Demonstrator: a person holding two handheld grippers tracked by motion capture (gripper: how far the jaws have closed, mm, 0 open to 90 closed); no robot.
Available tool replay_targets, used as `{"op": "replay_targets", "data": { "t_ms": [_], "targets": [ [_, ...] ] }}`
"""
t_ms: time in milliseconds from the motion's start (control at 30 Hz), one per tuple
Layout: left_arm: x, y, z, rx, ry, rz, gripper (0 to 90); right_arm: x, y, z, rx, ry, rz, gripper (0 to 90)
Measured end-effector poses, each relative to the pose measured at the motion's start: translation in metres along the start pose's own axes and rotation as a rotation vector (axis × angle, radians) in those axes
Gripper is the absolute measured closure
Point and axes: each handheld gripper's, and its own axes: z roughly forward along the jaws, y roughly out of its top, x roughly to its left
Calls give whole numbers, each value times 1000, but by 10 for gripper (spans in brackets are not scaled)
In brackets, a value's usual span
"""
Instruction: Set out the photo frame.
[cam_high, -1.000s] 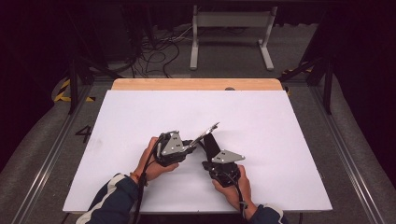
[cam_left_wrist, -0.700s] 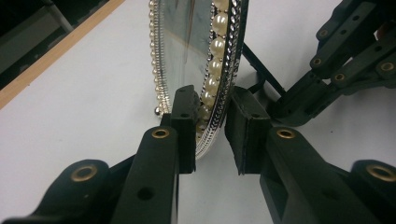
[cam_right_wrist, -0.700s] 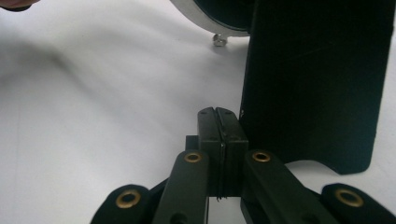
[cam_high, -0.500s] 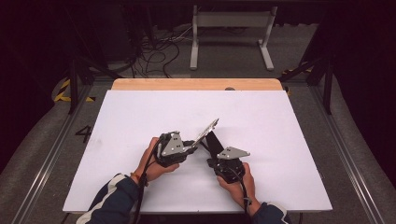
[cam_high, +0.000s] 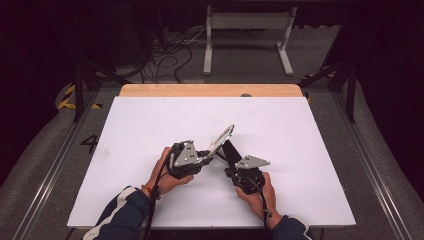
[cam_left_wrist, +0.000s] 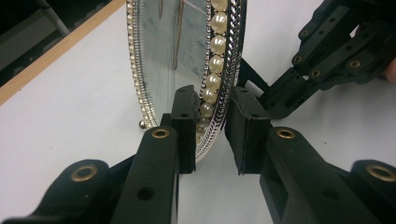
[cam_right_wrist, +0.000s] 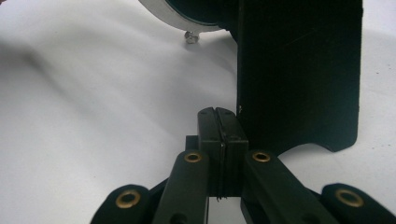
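Observation:
An oval picture frame (cam_high: 221, 137) with a silver rim and a row of pearls (cam_left_wrist: 217, 42) stands tilted on the white table (cam_high: 150, 125). My left gripper (cam_high: 209, 152) is shut on its lower rim, one jaw on the glass side and one on the pearl side (cam_left_wrist: 210, 121). A black back stand (cam_high: 231, 150) props the frame from behind and looms as a dark panel (cam_right_wrist: 299, 70) in the right gripper view. My right gripper (cam_high: 234, 167) is shut, its jaws pressed flat together (cam_right_wrist: 218, 122) beside the stand's lower left edge. A small ball foot (cam_right_wrist: 190, 36) hangs under the frame's rim.
A wooden strip (cam_high: 210, 90) borders the table's far edge. Beyond it are a white metal stand (cam_high: 247, 30) and loose cables (cam_high: 170, 50) on the floor. Metal rails (cam_high: 55, 165) run along both sides of the table.
My right gripper has edged slightly to the right by the black stand. The left gripper and the frame have kept still.

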Motion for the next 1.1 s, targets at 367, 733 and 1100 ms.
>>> {"op": "replay_targets", "data": {
  "t_ms": [367, 733, 1100],
  "targets": [
    [-1, 2, -1, -23, -10, -4, 770, -10, 0, -2, 0, -5, 10, 900],
    [-3, 4, 3, -26, -16, -7, 765, -18, -1, -5, 16, 10, -10, 900],
    [-1, 2, 6, -38, -29, -26, 753, -24, -1, -5, 19, 0, -7, 900]
  ]
}}
